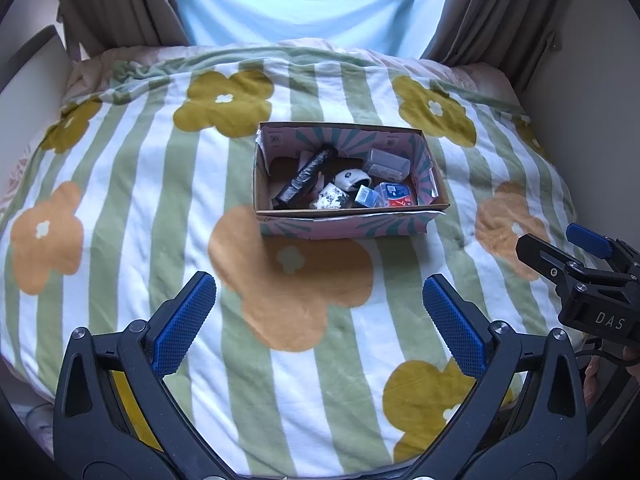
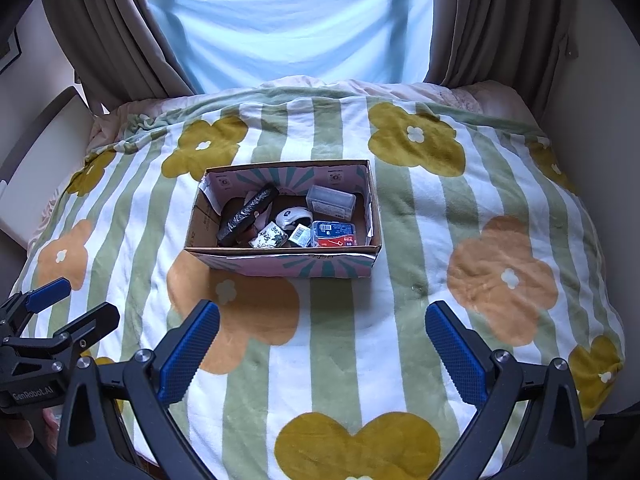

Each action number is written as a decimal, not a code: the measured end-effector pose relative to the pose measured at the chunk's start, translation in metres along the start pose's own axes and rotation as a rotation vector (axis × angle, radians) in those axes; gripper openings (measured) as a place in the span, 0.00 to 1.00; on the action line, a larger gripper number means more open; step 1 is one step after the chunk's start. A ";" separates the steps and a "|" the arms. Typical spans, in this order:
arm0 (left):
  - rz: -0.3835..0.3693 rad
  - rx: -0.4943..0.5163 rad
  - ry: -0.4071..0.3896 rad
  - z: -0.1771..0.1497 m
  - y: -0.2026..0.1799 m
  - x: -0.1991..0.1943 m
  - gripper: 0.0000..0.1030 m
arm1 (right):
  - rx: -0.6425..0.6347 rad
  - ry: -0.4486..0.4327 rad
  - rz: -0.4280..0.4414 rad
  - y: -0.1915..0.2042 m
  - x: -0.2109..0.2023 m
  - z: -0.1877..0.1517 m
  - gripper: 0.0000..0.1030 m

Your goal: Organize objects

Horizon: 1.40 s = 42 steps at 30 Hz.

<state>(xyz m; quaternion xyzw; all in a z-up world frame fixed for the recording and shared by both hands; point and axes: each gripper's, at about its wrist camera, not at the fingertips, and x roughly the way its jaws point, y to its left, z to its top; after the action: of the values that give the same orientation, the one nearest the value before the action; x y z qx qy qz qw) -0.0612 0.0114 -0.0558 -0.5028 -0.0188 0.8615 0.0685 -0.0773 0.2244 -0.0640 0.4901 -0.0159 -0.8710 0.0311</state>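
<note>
An open cardboard box (image 1: pixel 344 225) (image 2: pixel 288 265) with a pink and teal pattern sits mid-bed. Inside lie a black wrapped roll (image 1: pixel 308 176) (image 2: pixel 248 213), a clear plastic case (image 1: pixel 387 163) (image 2: pixel 330 200), a blue and red case (image 1: pixel 396 195) (image 2: pixel 334 234), white patterned rolls (image 1: pixel 332 197) (image 2: pixel 272 236) and other small items. My left gripper (image 1: pixel 320 322) is open and empty, above the blanket in front of the box. My right gripper (image 2: pixel 322 350) is open and empty, likewise short of the box. Each gripper shows at the edge of the other's view, the right one (image 1: pixel 560 250) and the left one (image 2: pixel 76 304).
The bed is covered by a green-and-white striped blanket (image 1: pixel 132 200) (image 2: pixel 420 208) with big yellow and orange flowers. Brown curtains (image 2: pixel 112 32) and a light blue sheer (image 2: pixel 296 20) hang behind. A white panel (image 2: pixel 44 160) stands at the left, walls on both sides.
</note>
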 end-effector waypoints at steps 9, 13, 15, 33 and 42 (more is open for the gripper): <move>0.004 -0.007 -0.003 0.001 0.000 -0.002 1.00 | -0.001 -0.001 -0.001 0.000 -0.001 0.001 0.99; 0.007 -0.004 -0.004 0.002 0.000 -0.002 1.00 | 0.000 -0.003 -0.002 0.000 -0.001 0.001 0.99; 0.008 -0.005 -0.003 0.002 0.000 -0.003 1.00 | -0.003 -0.004 0.000 -0.001 -0.002 0.005 0.99; 0.045 -0.006 -0.004 0.001 -0.002 -0.007 1.00 | -0.004 -0.009 -0.004 -0.003 -0.004 0.008 0.99; 0.081 -0.045 -0.063 -0.001 -0.001 -0.013 1.00 | -0.003 -0.009 -0.003 -0.003 -0.004 0.009 0.99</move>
<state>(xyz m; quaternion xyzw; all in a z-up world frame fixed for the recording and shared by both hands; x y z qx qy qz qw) -0.0539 0.0107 -0.0452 -0.4772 -0.0198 0.8783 0.0217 -0.0828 0.2277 -0.0563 0.4862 -0.0138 -0.8732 0.0303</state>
